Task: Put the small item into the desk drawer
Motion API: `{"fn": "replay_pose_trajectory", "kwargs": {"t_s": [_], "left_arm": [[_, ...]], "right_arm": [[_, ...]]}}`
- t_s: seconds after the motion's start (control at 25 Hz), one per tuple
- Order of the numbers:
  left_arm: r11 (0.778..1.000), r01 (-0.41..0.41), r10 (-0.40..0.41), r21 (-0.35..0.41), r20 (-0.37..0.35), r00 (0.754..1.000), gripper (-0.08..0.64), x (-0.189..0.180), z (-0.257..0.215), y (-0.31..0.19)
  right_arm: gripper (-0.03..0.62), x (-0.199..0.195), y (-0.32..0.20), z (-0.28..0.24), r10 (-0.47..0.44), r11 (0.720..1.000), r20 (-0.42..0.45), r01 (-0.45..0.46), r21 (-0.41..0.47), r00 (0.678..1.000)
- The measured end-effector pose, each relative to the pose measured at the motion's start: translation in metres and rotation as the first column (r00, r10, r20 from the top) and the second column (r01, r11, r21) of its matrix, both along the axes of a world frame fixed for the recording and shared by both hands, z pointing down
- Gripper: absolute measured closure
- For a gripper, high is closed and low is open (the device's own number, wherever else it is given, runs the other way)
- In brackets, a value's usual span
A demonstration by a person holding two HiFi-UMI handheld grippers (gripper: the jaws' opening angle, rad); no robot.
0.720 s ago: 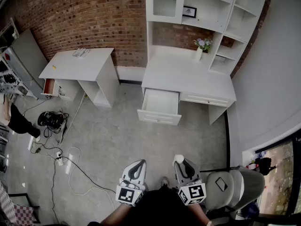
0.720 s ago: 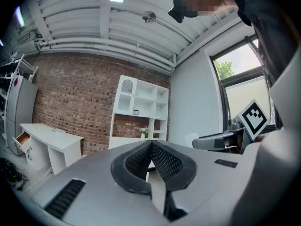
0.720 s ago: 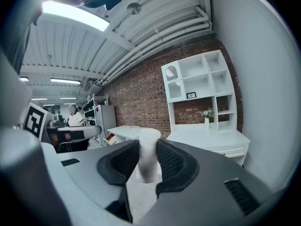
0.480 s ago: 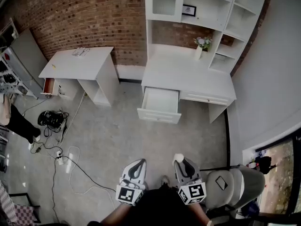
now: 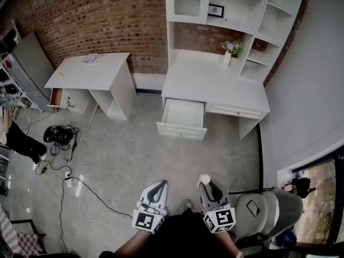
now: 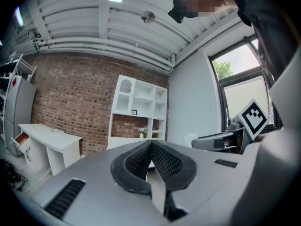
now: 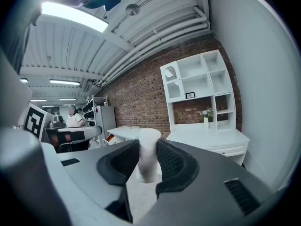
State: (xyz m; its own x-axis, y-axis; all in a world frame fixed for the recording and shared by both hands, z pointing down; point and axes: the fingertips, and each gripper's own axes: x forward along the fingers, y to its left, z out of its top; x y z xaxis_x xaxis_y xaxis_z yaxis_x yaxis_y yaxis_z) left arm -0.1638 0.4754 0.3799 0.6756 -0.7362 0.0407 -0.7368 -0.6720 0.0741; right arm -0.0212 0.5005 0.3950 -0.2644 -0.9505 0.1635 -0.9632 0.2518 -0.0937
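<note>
The small item is a white cylinder pinched upright between the pads of my right gripper, low in the head view. The right gripper view shows the white cylinder filling the gap between the jaws of the right gripper. My left gripper hovers beside it over the floor; in its own view the left gripper has its tips touching with nothing between them. Far ahead stands the white desk, its left drawer pulled out and looking empty.
A second white desk stands at the left, with a small red-lined drawer open beside it. Cables trail across the floor. A grey chair sits right of my right gripper. A flower vase stands on the main desk.
Both grippers hold almost the same place, the right still clamped on the cylinder. A person's leg at the left edge has shifted a little.
</note>
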Motion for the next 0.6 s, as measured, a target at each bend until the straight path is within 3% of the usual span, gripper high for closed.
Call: {"fn": "replay_pose_trajectory", "kwargs": {"t_s": [0.6], "left_arm": [[1.0, 0.004, -0.004, 0.009, -0.018, 1.0, 0.535, 0.047, -0.003, 0.001]], "right_arm": [[0.457, 0.041, -0.001, 0.004, -0.023, 1.0, 0.018, 0.023, -0.008, 1.0]]}}
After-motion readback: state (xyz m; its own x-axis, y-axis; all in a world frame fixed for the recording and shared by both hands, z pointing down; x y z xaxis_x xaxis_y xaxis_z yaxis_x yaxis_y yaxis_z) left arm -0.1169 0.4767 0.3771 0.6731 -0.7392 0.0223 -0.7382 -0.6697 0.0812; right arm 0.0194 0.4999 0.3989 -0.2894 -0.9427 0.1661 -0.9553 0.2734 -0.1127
